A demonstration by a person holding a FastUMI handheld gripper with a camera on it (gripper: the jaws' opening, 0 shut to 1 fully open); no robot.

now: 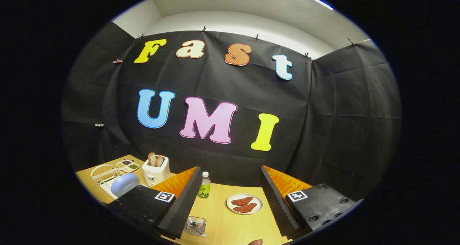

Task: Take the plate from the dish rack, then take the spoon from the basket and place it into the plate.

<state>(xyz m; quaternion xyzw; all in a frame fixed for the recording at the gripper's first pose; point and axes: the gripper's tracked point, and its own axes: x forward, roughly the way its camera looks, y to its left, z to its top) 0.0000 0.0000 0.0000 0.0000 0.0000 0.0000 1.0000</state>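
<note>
A light wooden table [222,219] is seen below the black cloth wall, and every place here is given against it. Its near edge is cut off, and both its near corners are covered by the gripper's black housings.

The gripper [230,202] is held above the table with its two fingers [183,202] spread wide; nothing is gripped between them, and a broad strip of bare tabletop is left open in the gap.

At the table's far left corner a white wire dish rack [104,176] stands, with a pale blue plate [124,184] propped on edge in it. The lower part of plate and rack is hidden behind the gripper's left housing. Behind the rack, at the table's back edge, a small divided tray [127,164] is laid; its contents are too small to make out.

A white toaster [155,171] with two slices of toast [155,159] standing up in it is set near the back edge, just beside the rack.

Toward the table's middle, between the fingers, a round plate with two reddish-brown pieces [244,204] is seen, and a small clear bottle [204,185] with a white cap stands further back, next to the left finger.

Near the front of the table, touching the left fingertip in the view, a small clear basket [196,226] is placed with a spoon [196,227] lying in it; the basket's left side is hidden by the finger.

At the front edge a rounded reddish-brown shape [256,242] is cut off and cannot be identified.
</note>
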